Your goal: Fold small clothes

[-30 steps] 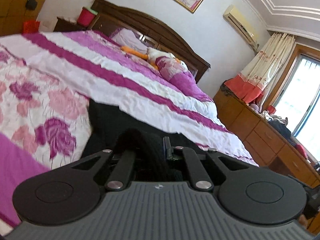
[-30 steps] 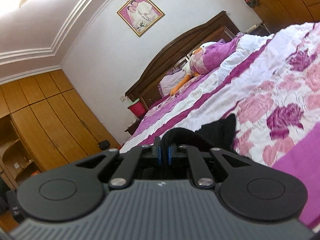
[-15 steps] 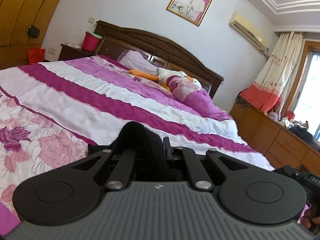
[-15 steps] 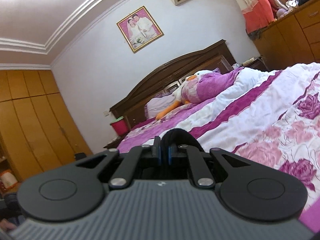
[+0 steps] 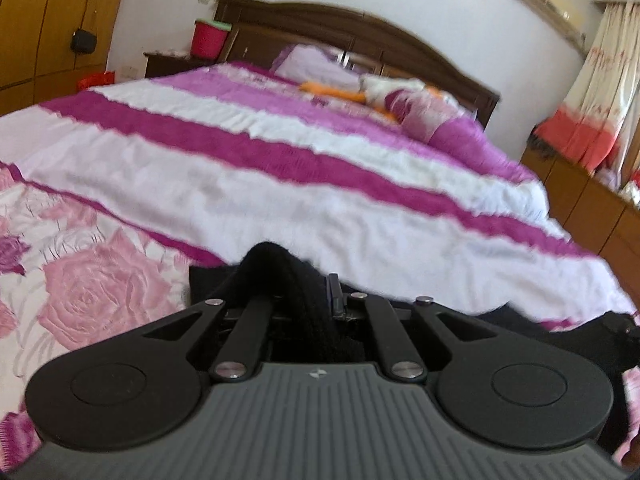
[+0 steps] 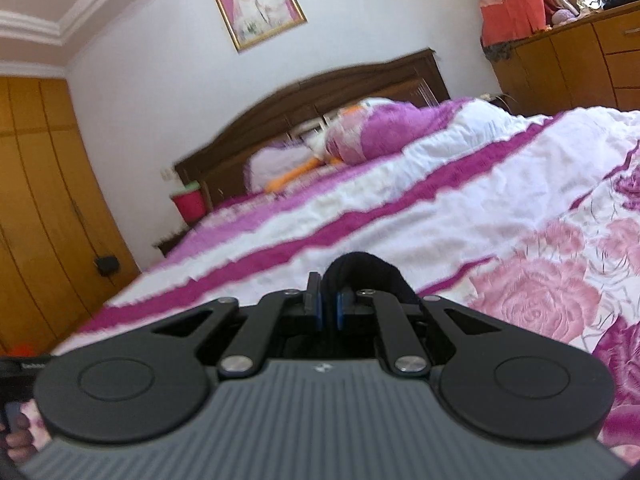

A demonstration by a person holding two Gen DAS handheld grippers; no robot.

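Note:
A black knitted garment (image 5: 276, 276) is pinched in my left gripper (image 5: 316, 300), whose jaws are shut on a bulging fold of it. More of the garment trails to the right (image 5: 516, 320) over the bedspread. In the right wrist view, my right gripper (image 6: 329, 304) is shut on another fold of the black garment (image 6: 368, 270), which loops over the right finger. Both grippers hold the cloth low over the bed. The rest of the garment is hidden under the gripper bodies.
The bed (image 5: 280, 184) has a white, magenta and rose-print bedspread. A pillow and plush toy (image 5: 404, 100) lie by the dark headboard (image 5: 360, 28). A red bin (image 5: 208, 38) stands on the nightstand. Wooden drawers (image 5: 592, 208) stand at right, a wardrobe (image 6: 36, 200) at left.
Both grippers, still shut on the black garment, have tilted and moved forward over the bed; the views now look lower and closer across the bedspread, with motion blur.

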